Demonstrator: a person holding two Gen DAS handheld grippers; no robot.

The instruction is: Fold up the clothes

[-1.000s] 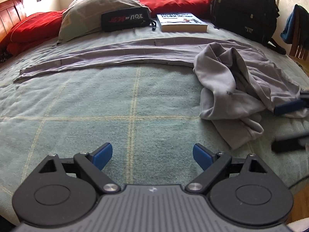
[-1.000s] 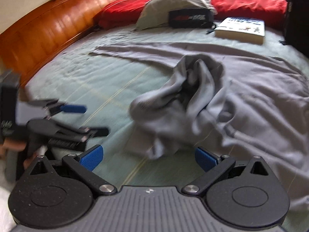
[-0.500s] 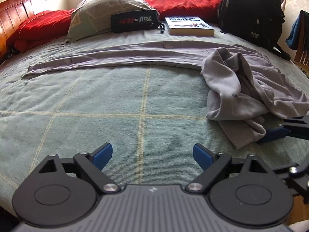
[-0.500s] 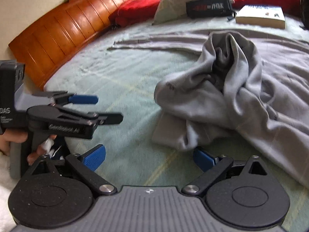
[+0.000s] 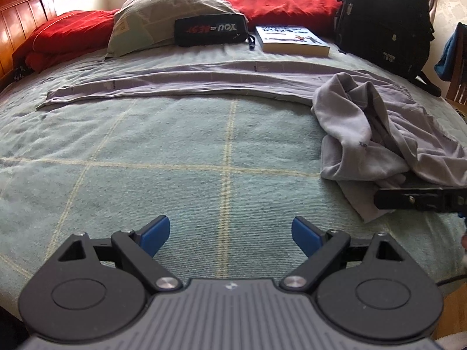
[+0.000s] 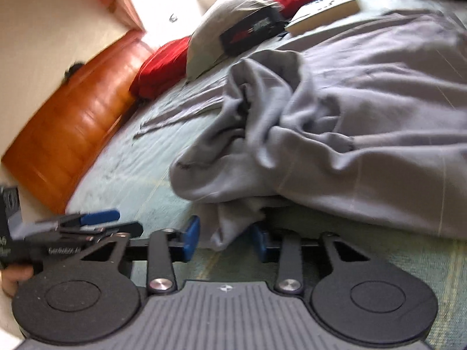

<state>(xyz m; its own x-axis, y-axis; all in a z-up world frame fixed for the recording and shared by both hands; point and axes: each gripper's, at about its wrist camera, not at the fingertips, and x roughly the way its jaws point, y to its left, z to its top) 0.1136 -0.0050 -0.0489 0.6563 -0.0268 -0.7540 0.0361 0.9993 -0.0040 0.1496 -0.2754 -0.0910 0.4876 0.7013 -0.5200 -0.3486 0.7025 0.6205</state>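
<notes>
Folding had barely begun: we noted the grey garment point(image 5: 364, 143) lying crumpled on the green blanket point(image 5: 181, 151), our right gripper point(image 6: 224, 237) closing around its near edge, and our left gripper point(image 5: 230, 233) gaping wide, empty, over bare blanket.

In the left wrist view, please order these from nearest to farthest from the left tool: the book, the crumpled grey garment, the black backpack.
From the left tool:
1. Crumpled grey garment, on the right of the bed.
2. Book, far side, right of middle.
3. Black backpack, far right corner. It stands about level with the book, so their order is too close to call.
</notes>
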